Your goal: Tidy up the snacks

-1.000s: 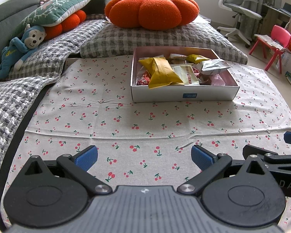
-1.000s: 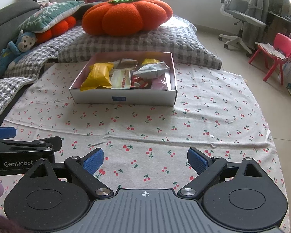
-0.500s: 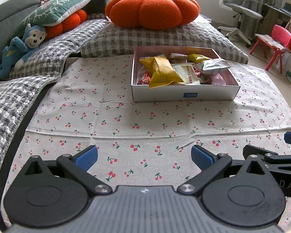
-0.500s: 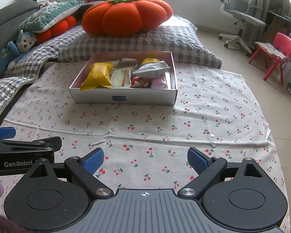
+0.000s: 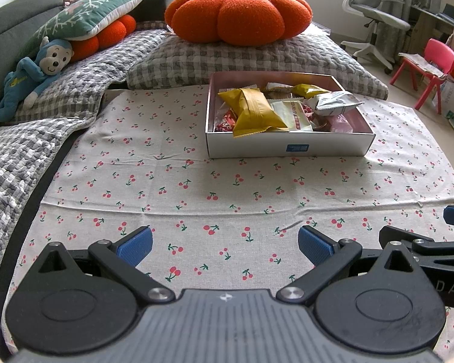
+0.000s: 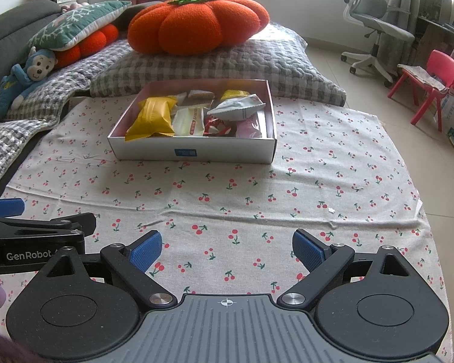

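Left gripper point(image 5: 225, 246) jaws spread above cherry-print cloth point(image 5: 196, 187), snack box point(image 5: 289, 148) beyond

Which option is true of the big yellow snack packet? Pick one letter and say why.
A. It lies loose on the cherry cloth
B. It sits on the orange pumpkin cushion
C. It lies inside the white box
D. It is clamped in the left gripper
C: the yellow packet lies among other wrappers inside the white box, while both grippers hang open and empty over the cloth.
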`<state>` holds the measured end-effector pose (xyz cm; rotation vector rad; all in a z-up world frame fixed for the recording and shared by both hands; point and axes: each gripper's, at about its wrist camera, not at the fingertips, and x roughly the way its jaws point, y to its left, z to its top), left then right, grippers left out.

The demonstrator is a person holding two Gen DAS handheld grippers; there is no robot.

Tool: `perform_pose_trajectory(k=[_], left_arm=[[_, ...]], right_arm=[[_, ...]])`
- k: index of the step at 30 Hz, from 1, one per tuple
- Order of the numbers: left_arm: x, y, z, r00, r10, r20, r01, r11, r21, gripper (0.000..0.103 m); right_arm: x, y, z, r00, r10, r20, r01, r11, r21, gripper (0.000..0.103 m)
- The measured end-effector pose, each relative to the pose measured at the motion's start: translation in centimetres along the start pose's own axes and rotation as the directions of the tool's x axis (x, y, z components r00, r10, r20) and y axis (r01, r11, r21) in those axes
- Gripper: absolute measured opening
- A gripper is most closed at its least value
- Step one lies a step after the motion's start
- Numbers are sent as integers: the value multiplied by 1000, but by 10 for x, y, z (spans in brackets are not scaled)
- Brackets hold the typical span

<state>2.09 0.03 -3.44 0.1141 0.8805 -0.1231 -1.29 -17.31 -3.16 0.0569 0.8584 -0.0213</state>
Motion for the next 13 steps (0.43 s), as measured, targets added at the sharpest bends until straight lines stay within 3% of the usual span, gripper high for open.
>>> perform_pose_trajectory(k=[13], left_arm=[[0, 2, -1, 1000, 6, -5, -6, 1000, 8, 103]], right_arm=[[1, 0, 0, 1000, -4, 0, 4, 1000, -3, 95]])
